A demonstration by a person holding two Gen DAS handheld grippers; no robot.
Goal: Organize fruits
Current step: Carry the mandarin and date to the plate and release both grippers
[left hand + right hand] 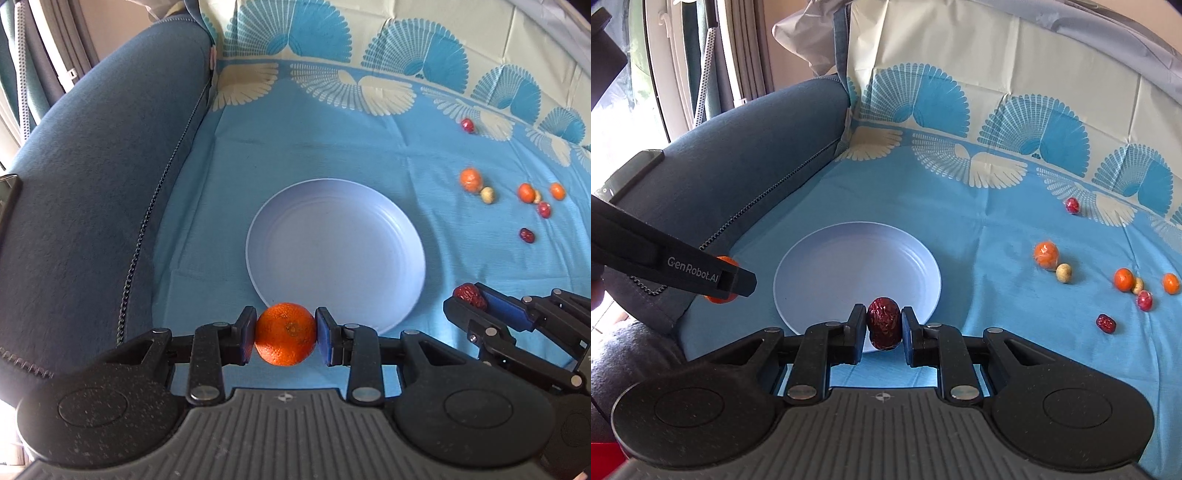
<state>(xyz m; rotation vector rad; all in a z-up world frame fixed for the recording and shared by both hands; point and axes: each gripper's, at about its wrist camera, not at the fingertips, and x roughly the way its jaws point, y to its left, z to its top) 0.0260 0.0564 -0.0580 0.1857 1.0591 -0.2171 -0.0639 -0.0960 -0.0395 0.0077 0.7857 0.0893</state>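
Two claws loaded. Left wrist view: left claw (285,334) clamps orange (285,333) at near rim of empty plate (336,236). Right wrist view: right claw (884,328) pinches red date (884,323) over plate's near rim; loose fruits (1123,279) lie right on blue cloth (997,236).

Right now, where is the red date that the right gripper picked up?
The red date is clamped between the right gripper pads, at the near rim of the empty pale plate; in the left wrist view it sits right of the plate.
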